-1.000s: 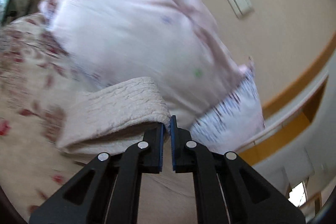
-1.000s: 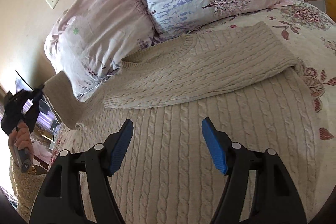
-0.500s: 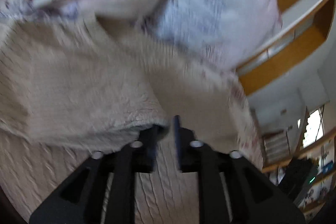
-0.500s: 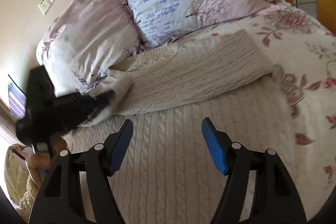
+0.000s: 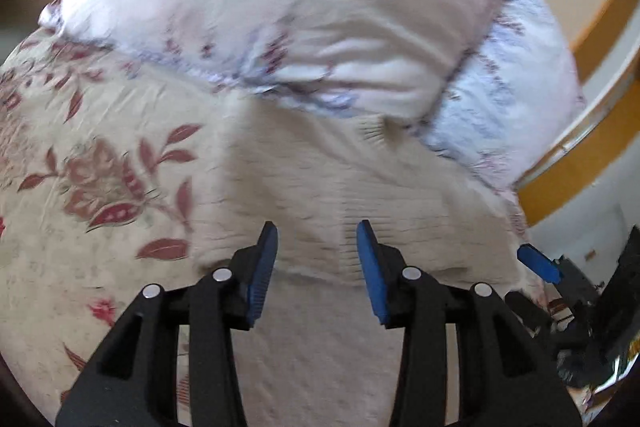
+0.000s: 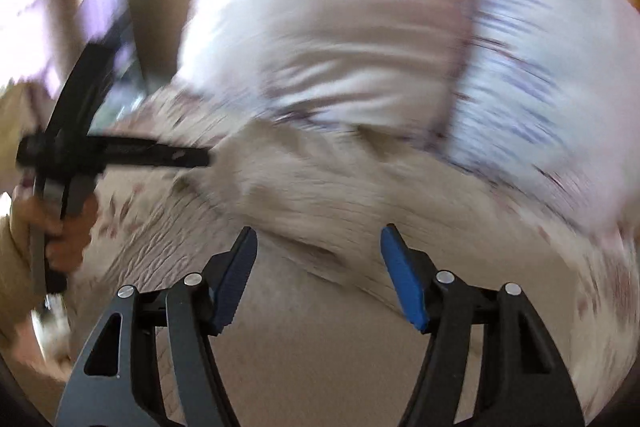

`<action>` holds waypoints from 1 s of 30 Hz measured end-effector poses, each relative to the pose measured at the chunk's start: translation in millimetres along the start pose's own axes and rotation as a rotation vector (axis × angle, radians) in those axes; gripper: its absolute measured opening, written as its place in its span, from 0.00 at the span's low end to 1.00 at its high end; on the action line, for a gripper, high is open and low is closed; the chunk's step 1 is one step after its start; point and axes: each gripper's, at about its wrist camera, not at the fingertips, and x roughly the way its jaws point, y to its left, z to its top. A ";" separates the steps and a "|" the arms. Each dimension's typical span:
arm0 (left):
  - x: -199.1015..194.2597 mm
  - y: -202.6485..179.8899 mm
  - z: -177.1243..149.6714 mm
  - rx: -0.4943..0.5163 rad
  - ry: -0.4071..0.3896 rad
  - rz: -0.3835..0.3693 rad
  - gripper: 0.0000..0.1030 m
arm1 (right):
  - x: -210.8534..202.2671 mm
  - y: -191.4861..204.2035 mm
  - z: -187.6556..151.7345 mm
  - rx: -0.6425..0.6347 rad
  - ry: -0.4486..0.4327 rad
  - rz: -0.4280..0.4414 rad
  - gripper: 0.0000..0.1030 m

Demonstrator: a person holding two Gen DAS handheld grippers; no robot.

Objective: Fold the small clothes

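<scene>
We hold both grippers low over the bed, pointed toward the two pillows at its head edge. The cream cable-knit sweater lies flat on the flowered bedspread, its ribbed neckline tucked against the base of the pillows. The left gripper stands with its jaws wide apart and nothing between them; the blue pads hang just above the knit near a folded edge that runs across the garment. The right gripper is likewise spread wide and empty, over the same sweater. The right view is heavily blurred, so fine detail of the cloth there is hard to read. In it we also see the left hand gripping its tool off toward the left side of the bed.

As for progress, we judge the sleeves to be laid in across the body: overlapping layers of knit show below the neckline, and no sleeve trails out over the bedspread in either view. That would leave the last part, bringing the hem up toward the collar to halve the body, then squaring the bundle. Neither gripper has cloth yet, so that fold is not begun.
</scene>
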 end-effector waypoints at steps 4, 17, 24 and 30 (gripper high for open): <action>18.3 0.5 -5.7 0.070 0.038 0.127 0.39 | 43.5 37.8 6.9 -0.178 0.075 0.017 0.57; 37.6 -11.3 -11.0 0.167 0.057 0.211 0.51 | 71.0 7.7 2.1 -0.020 0.126 0.039 0.07; 40.7 -19.0 -13.5 0.190 0.057 0.231 0.58 | 36.9 -35.3 8.3 0.210 0.004 0.032 0.04; 43.4 -23.8 -15.7 0.207 0.057 0.250 0.62 | -16.7 -127.3 -29.6 0.665 -0.127 -0.029 0.04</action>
